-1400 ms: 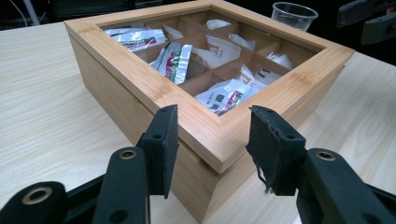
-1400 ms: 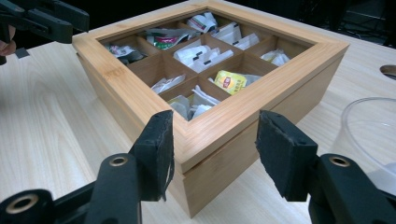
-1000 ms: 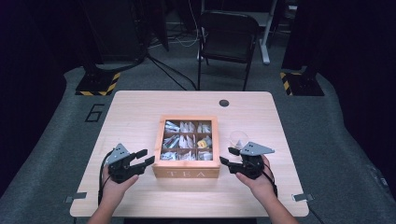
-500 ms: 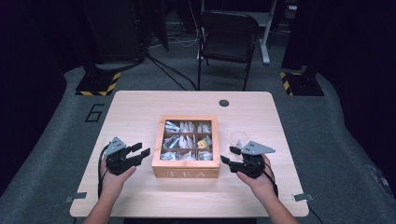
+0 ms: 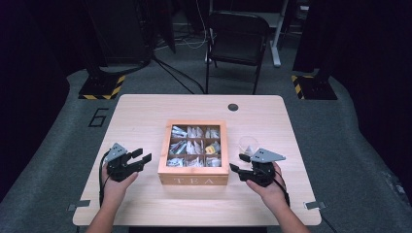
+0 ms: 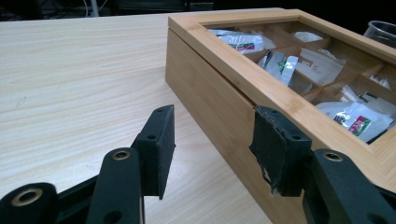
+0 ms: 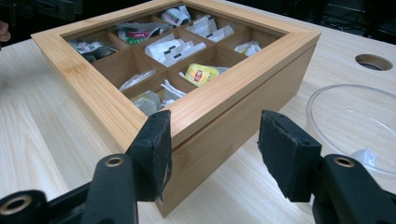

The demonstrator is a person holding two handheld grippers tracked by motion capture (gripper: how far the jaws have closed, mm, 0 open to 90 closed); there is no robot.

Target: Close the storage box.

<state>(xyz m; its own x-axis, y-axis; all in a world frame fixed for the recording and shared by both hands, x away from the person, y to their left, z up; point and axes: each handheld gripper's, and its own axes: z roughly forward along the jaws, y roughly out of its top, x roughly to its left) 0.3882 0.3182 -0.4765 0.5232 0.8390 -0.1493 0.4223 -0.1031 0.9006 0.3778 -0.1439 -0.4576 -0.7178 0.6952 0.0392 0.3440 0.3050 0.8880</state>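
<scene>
A wooden tea box [image 5: 194,180] with a windowed lid sits mid-table, with tea bags in its compartments. My left gripper [image 5: 141,156] hovers to the left of the box, a short gap away. In the left gripper view its jaws [image 6: 217,144] have just been opening; bare table lies between them and the box's side wall [image 6: 210,88] is next to the right pad. My right gripper [image 5: 237,162] is at the box's front right corner. It [image 7: 219,140] stands open, and the box corner [image 7: 243,74] lies between the pads without being pressed.
A clear plastic cup [image 5: 248,144] stands just right of the box, behind my right gripper, and is close to the right jaw [image 7: 355,121]. A round cable hole [image 5: 233,107] is at the table's far side. A black chair [image 5: 238,34] stands beyond the table.
My left gripper has drawn back leftward from the box's left side and its jaws look a little wider. The right gripper and the box have stayed put.
</scene>
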